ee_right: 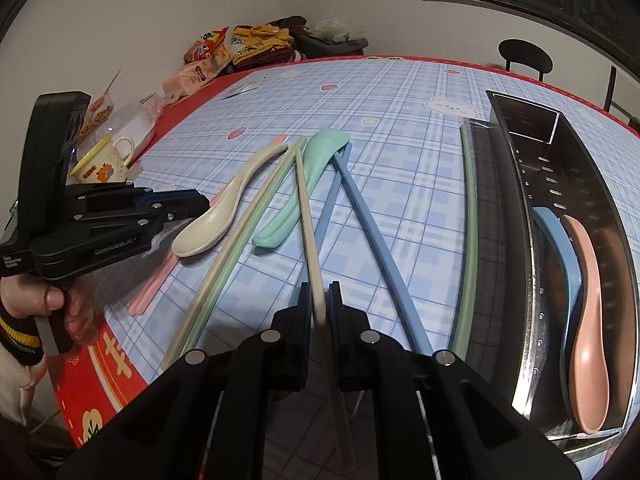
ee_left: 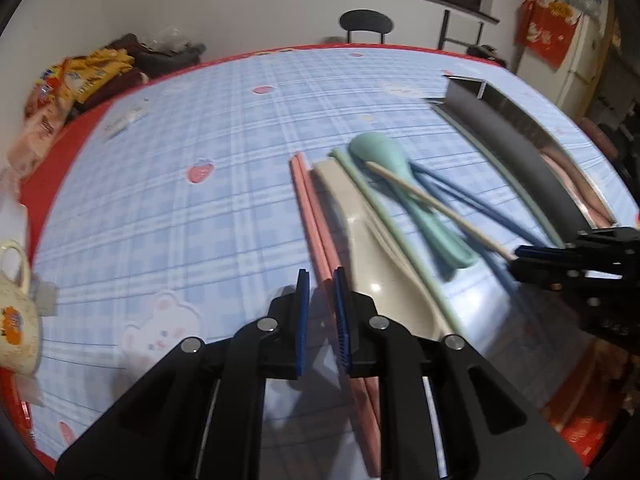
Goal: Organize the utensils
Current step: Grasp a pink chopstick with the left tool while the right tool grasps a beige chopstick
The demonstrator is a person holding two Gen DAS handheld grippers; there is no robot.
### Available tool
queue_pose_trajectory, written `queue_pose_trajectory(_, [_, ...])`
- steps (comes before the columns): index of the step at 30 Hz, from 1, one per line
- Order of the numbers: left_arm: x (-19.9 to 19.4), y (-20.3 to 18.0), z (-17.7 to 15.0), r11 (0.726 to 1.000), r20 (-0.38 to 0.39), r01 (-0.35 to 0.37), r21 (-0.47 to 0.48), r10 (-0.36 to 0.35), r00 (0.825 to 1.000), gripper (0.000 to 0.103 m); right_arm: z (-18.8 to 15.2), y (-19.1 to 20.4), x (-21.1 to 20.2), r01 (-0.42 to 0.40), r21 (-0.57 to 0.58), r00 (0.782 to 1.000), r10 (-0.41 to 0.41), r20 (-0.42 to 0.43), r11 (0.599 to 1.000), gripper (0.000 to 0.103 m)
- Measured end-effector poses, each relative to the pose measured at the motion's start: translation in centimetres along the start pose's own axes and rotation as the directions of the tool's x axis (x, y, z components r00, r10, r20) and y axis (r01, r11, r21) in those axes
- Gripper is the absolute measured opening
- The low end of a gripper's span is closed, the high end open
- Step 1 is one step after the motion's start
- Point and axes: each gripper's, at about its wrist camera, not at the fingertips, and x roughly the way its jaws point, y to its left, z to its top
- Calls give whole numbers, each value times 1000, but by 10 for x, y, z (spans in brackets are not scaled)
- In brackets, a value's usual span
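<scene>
My left gripper (ee_left: 321,280) is shut on the pair of pink chopsticks (ee_left: 316,216), which slant away under its right finger; from the right wrist view this gripper (ee_right: 200,200) sits at the left, over the pink chopsticks (ee_right: 150,284). My right gripper (ee_right: 319,292) is shut on a beige chopstick (ee_right: 306,208) whose tip lies across the mint spoon (ee_right: 308,184). On the cloth lie a beige spoon (ee_right: 224,216), a green chopstick (ee_right: 240,232) and two blue chopsticks (ee_right: 372,232). The metal tray (ee_right: 520,152) at the right holds a blue spoon (ee_right: 560,248) and a pink spoon (ee_right: 588,320).
Another green chopstick (ee_right: 470,220) lies along the tray's left wall. A mug (ee_right: 108,160) and snack bags (ee_right: 208,56) crowd the far left edge of the table. A person's hand (ee_right: 52,300) grips the left tool. A black chair (ee_right: 524,54) stands behind the table.
</scene>
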Motion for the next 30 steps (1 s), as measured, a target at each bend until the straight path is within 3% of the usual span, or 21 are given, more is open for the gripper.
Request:
queue_pose_trajectory(9, [2,1,-1,1000,0,22,-1,-22,1000,16,1,0,0,-3,2,1000,3,0,1000,9])
queue_pose_trajectory(17, [5,2,-2,1000,-11,-25,18,25,1000,19,1,0,0,-3,2,1000,3,0,1000,9])
queue_pose_trajectory(23, [4,-5,-6,993,-4,-63,99,63,998,20,1,1,1,6,-6,1000,-6,-1,1000,9])
queue_pose_trajectory(25, [4,-4,-6,993,0,-70,94,71,997,27,0,3,1,16,-14,1000,-16,-1,1000,9])
queue_pose_trajectory(27, [4,-1,-6,990,10,-112,81,111,994,43,0,5,1,23,-19,1000,-23,-1,1000,9])
queue_pose_trajectory(30, [4,3,-7,993,14,-100,66,99,995,41,0,6,1,28,-22,1000,-28,-2,999,9])
